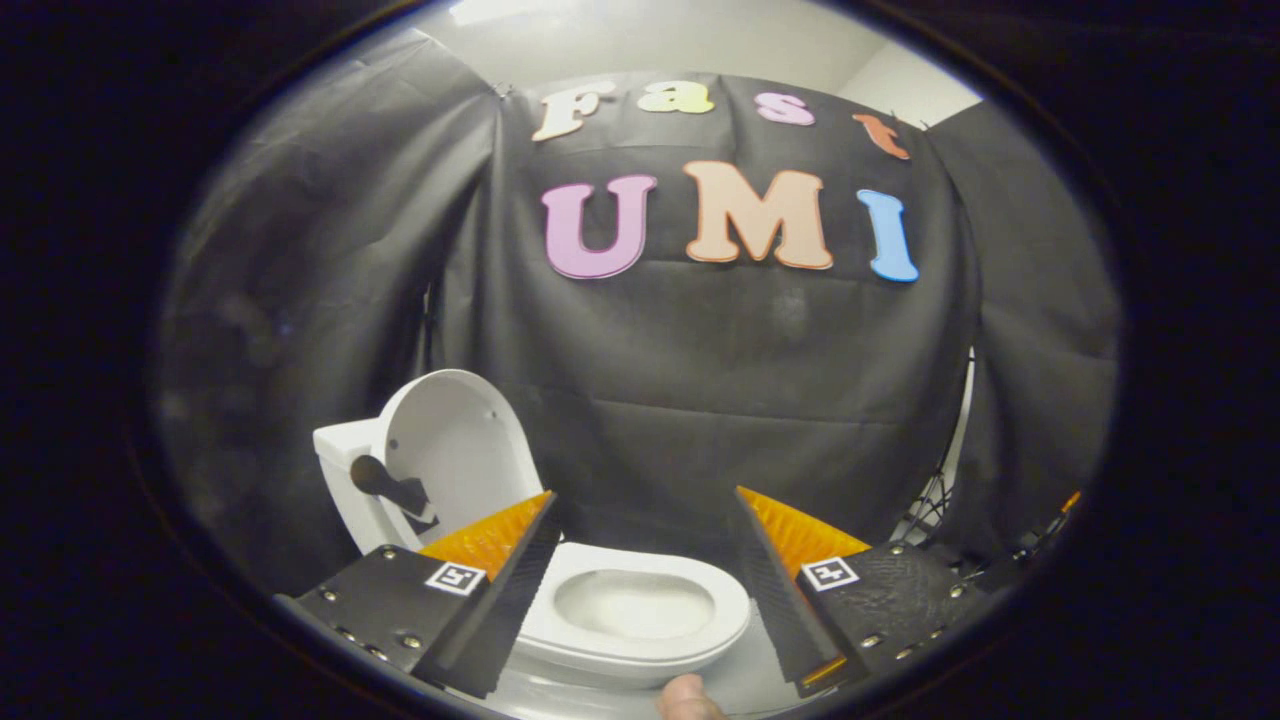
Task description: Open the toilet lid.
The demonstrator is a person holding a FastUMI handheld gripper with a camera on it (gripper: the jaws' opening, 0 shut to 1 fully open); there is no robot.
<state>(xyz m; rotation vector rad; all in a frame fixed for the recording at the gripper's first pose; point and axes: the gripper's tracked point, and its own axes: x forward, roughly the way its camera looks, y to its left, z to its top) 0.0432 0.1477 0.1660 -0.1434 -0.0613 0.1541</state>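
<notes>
The lid [455, 440] is already seen raised, standing upright against the tank [335, 455], beyond the left finger, so the opening is judged done; only a withdrawal of the gripper [645, 500] seems called for, clear of the lid so it is not knocked forward. A dark lever [385, 485] is seen on the tank beside the lid. The seat [640, 610] is left down around the bowl, between the fingers, which are spread apart and grasp nothing. A fingertip [685, 700] is glimpsed below.
</notes>
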